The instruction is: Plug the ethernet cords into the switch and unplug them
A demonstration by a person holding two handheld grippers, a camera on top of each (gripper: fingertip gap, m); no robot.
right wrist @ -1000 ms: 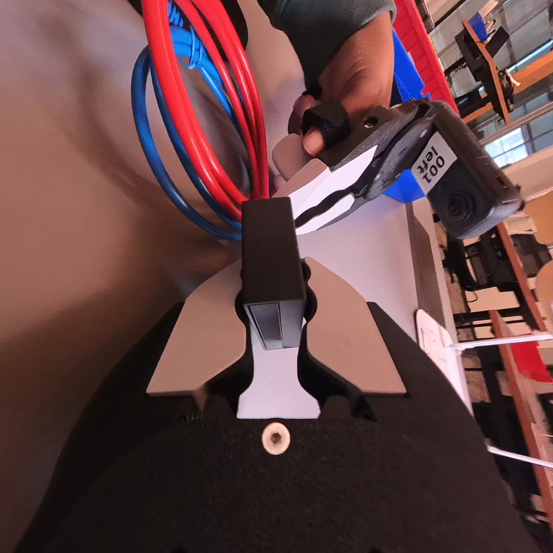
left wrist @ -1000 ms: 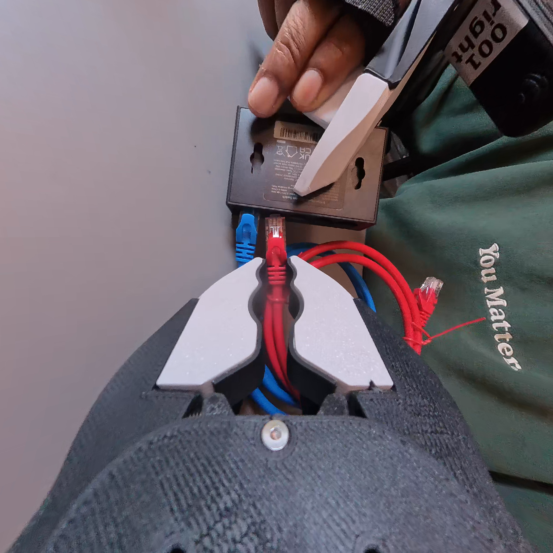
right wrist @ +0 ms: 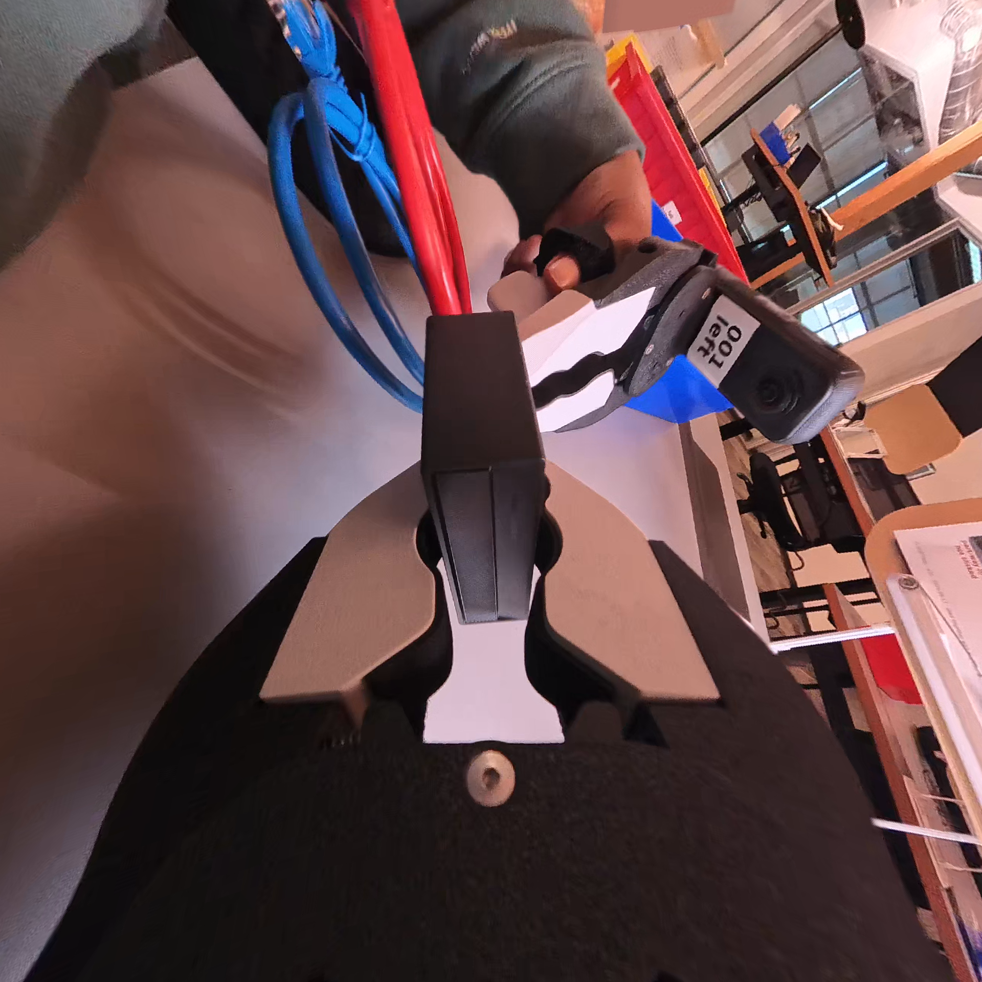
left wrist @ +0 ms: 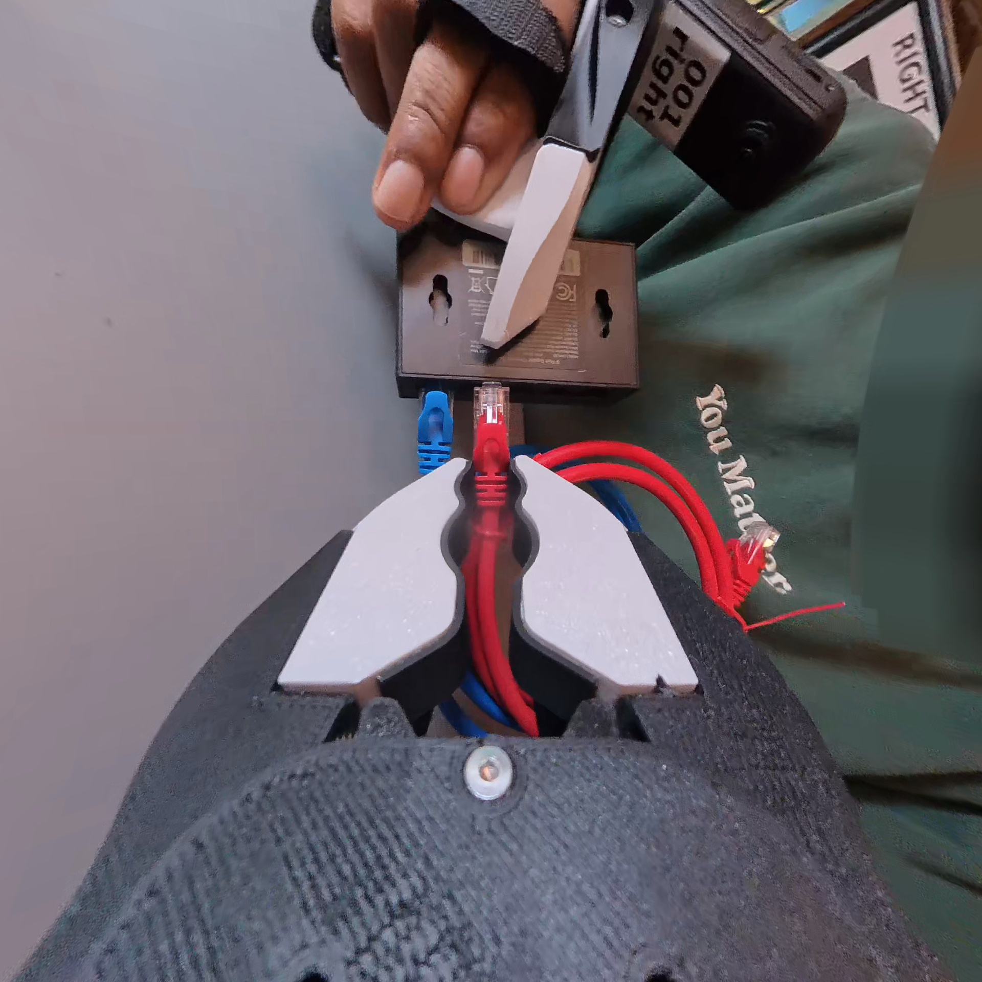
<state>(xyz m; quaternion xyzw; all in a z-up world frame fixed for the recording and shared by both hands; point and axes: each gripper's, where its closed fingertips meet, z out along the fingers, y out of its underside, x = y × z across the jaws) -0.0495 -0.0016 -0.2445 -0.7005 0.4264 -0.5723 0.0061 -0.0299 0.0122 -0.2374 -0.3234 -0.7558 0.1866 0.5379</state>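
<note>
The red plug (left wrist: 491, 420), clear tip forward, sits just outside the port face of the black switch (left wrist: 518, 313), its tip at the mouth of the socket but most of its clear body showing. A second ago the same plug sat about as deep, so the seating has made little headway; the switch and both grippers have risen clear of the tabletop and closer to the person's green top (left wrist: 797, 372). That suggests the red cord (left wrist: 637, 478) is either on the point of going in or just pulled free; which of the two cannot be told.

The left gripper (left wrist: 491, 473) is pinching the red plug's ribbed boot, its pale fingers (left wrist: 393, 574) pressed close on either side. Beside it, the blue plug (left wrist: 434, 430) is seated in the neighbouring port, nearer the switch's end, with the blue cord (right wrist: 308, 255) looping away behind.

The right gripper (right wrist: 486, 531) is clamped on the switch's far end, holding the box edge-on above the white tabletop (right wrist: 611, 478), well in from its edge. The red cord's spare plug (left wrist: 754, 547) hangs loose against the green top.
</note>
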